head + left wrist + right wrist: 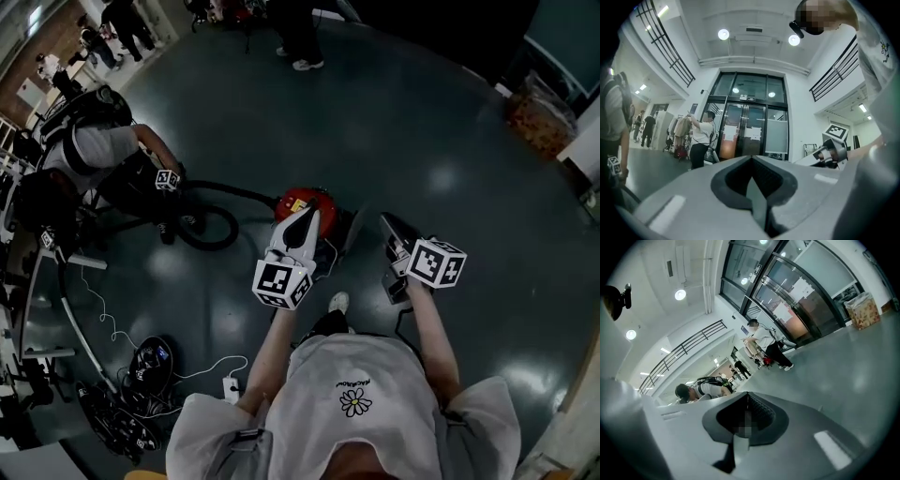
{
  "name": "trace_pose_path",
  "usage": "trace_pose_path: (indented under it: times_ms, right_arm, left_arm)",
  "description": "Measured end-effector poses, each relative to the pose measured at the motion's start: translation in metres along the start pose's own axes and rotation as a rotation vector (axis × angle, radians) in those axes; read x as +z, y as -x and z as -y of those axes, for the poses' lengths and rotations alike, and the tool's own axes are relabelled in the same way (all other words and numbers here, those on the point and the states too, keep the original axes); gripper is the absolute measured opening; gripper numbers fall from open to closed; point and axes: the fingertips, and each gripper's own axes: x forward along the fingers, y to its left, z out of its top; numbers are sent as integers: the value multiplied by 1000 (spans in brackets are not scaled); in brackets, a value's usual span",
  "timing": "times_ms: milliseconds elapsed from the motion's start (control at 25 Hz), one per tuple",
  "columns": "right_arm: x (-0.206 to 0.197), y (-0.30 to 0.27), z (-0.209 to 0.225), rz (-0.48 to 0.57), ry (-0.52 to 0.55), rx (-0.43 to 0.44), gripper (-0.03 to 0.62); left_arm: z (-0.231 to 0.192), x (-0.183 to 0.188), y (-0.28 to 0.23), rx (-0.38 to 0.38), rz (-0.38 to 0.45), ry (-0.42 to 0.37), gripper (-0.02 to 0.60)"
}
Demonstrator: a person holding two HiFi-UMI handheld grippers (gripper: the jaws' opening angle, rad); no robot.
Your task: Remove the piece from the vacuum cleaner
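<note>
The red vacuum cleaner (302, 201) stands on the dark floor in front of me, its black hose (212, 228) looping off to the left. My left gripper (312, 215) hovers over the vacuum's body with its white jaws pressed together, holding nothing. My right gripper (385, 220) is just right of the vacuum, jaws also together and empty. In the left gripper view the left gripper (751, 158) points at glass doors, and in the right gripper view the right gripper (746, 393) points across the hall. Neither gripper view shows the vacuum. Which piece comes off is not discernible.
Another person (94, 155) crouches at the left with a marker cube (167, 179). A white cable and power strip (230, 385) and a dark bag (150, 361) lie at lower left. My shoe (339, 302) is near the vacuum. A box (539, 117) stands far right.
</note>
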Motion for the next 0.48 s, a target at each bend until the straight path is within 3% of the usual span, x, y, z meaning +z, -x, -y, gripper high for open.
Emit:
trace_pose_path:
  times_ms: [200,320,480]
  right_arm:
    - [30,-24,32,-9,4,-19,21]
    - [28,-26,56,-9,-24,-50,21]
    - [18,-49,66,-66,-35,-44,22]
  left_arm:
    - [-11,-9,-48,-19,-19,-14,2]
    - [-8,-22,-69,-60,-49,-22,2]
    - [-27,-26,-75,-32,-67,-27,2]
